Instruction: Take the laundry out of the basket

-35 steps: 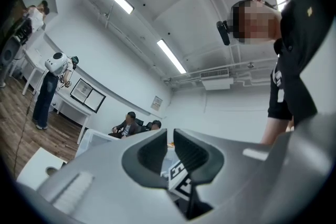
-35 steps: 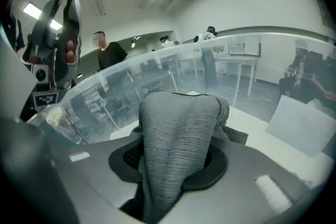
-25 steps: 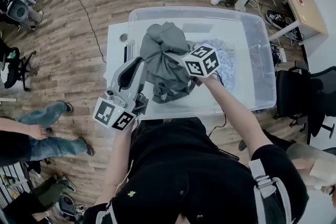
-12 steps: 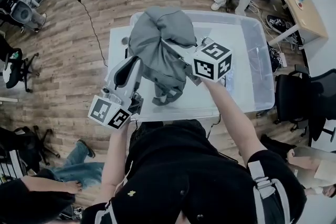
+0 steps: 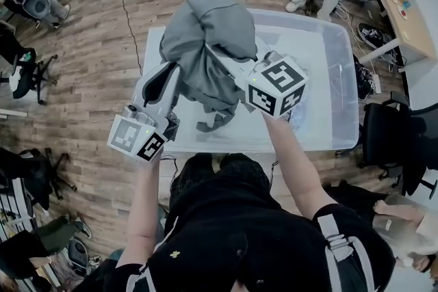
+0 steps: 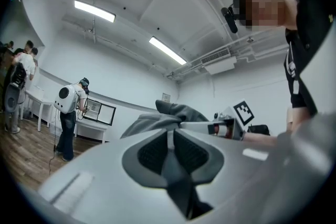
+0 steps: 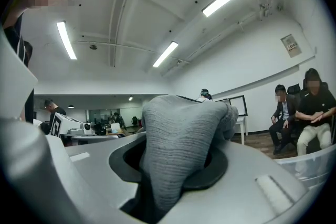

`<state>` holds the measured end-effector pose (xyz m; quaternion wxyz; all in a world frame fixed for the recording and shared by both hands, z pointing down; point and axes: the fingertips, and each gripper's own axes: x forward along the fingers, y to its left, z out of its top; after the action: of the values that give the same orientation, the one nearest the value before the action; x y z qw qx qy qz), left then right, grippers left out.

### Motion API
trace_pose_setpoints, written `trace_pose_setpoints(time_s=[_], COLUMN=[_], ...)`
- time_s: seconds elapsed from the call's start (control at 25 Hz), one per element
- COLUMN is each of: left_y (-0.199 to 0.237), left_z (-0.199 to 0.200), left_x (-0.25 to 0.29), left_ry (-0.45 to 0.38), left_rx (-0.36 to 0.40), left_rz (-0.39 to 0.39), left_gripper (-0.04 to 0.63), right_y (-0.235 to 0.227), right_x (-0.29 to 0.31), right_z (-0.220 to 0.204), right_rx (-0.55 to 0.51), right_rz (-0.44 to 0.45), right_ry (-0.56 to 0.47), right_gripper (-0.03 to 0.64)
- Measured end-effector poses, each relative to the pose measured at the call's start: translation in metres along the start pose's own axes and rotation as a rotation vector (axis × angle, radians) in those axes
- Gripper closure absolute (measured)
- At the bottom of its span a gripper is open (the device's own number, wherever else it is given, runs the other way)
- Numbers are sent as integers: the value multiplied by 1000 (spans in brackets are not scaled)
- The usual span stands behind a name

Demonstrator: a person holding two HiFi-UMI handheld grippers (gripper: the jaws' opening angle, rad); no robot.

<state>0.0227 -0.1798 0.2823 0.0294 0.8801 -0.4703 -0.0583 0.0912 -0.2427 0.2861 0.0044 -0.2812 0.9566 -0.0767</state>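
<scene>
Above basket (image 5: 347, 65), left hand-held gripper (image 6: 169, 145) seemingly pinches garment (image 5: 209, 37).

Head cam sits high, looks steeply down on table (image 5: 154, 55), basket (image 5: 339, 85), left gripper (image 5: 171, 77) & right gripper (image 5: 235, 65). Left gripper cam rides low on its body, faces up along the jaws twd ceiling lights (image 6: 94, 10), w/ the grey garment (image 6: 157, 118) near. Right gripper cam tilts up too, garment right at the lens. All 3 views share the garment; left gripper view also catches the right's marker cube (image 6: 243, 112).
</scene>
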Motion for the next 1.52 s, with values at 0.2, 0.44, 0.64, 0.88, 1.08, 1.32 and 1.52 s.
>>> trace_pose_setpoints(time_s=[0.2,0.44,0.64,0.88,1.08,1.32,1.52], left_y=[-5,-1,15,57,84,128,164], left_z=[7,14,31,70,97,125,144], left_x=[1,-6,-15,-46,-74,-110,-137], left_ry=[-15,-10,-33,-82,-131,-174,-190], left_rx=[12,43,39,84,123,143,182], left_rz=[2,-41,-119,-181,-184,-127,-37], left_gripper=[566,566,566,566,566,566,566], right_y=[15,41,63,110,144,185,215], right_x=[-7,-7,4,45,75,123,162], right_z=[15,31,51,81,99,117,127], right_rx=[-13,-55,-92,-131,-143,-108,-97], right_rz=[14,-16,-80,-110,-87,-4,75], right_ry=[-40,-72,-101,-159,-203,-247,-275], right_gripper=[474,474,474,474,474,474,474])
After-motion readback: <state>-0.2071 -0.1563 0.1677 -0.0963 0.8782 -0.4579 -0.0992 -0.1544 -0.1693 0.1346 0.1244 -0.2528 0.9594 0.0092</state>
